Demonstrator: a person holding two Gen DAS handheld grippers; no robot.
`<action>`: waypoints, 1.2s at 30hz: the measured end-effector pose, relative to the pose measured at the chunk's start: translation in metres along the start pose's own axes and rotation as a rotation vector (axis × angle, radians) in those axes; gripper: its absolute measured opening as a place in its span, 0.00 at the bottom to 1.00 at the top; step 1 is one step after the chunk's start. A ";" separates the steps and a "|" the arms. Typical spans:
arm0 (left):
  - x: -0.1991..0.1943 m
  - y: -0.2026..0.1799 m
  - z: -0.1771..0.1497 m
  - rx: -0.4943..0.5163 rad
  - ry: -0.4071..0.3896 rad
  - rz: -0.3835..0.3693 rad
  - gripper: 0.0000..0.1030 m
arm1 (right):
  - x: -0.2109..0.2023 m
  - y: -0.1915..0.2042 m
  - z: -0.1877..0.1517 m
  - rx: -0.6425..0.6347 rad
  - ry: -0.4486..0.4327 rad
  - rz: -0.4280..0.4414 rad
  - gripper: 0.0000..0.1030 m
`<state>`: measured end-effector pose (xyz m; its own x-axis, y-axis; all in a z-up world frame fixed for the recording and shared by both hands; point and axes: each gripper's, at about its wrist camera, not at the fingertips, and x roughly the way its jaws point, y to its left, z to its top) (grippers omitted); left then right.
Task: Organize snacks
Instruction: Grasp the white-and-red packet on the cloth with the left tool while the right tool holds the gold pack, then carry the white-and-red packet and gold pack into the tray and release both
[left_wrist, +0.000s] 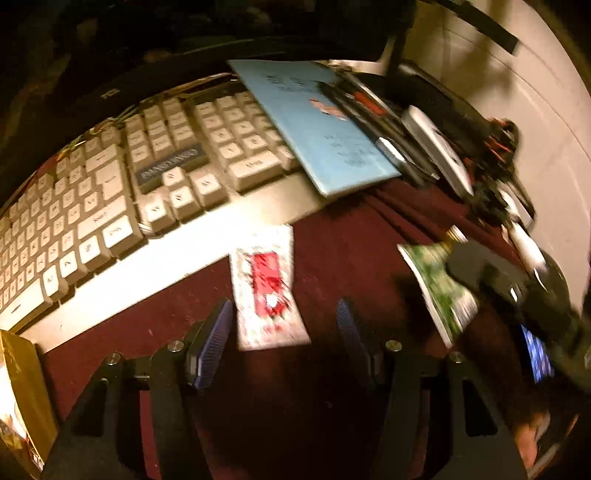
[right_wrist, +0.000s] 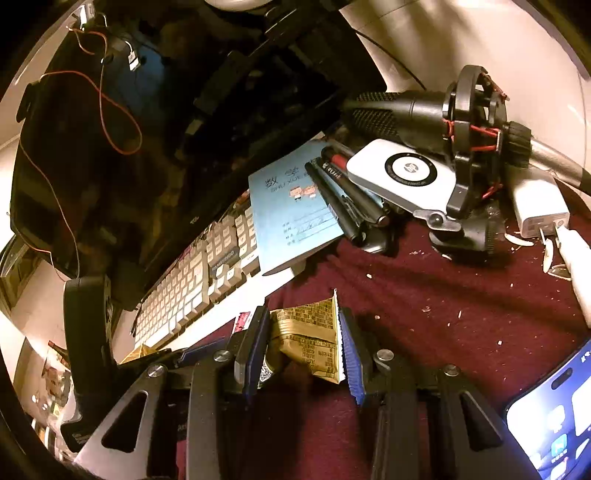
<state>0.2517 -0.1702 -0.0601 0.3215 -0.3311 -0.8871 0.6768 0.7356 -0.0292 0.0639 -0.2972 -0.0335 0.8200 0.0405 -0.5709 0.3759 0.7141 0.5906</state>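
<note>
In the left wrist view a white snack packet with a red print (left_wrist: 267, 291) lies flat on the dark red cloth (left_wrist: 351, 236). My left gripper (left_wrist: 284, 314) is open just above it, its blue pads on either side of the packet's near end. My right gripper (left_wrist: 476, 273) shows at the right of that view, holding a green-and-white packet (left_wrist: 439, 288). In the right wrist view my right gripper (right_wrist: 303, 325) is shut on a gold-printed snack packet (right_wrist: 310, 343), held above the cloth (right_wrist: 443, 295).
A beige keyboard (left_wrist: 122, 192) runs along the left. A blue exercise book (left_wrist: 317, 125), pens (right_wrist: 347, 199), a white power bank (right_wrist: 402, 177) and a microphone (right_wrist: 424, 107) lie behind. A phone (right_wrist: 554, 417) sits at right. A gold box (left_wrist: 22, 398) stands at left.
</note>
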 end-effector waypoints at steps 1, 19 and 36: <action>0.000 0.003 0.003 -0.021 -0.009 0.010 0.56 | 0.000 0.000 0.000 -0.001 0.002 -0.002 0.37; -0.102 0.026 -0.117 -0.309 -0.110 0.043 0.20 | 0.008 0.018 -0.005 -0.096 0.040 0.058 0.37; -0.224 0.138 -0.245 -0.700 -0.278 0.229 0.19 | 0.009 0.134 -0.067 -0.447 0.252 0.378 0.36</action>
<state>0.1110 0.1500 0.0221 0.6188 -0.1935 -0.7614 0.0283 0.9741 -0.2245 0.0926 -0.1542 0.0024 0.7134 0.4715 -0.5183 -0.1813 0.8387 0.5135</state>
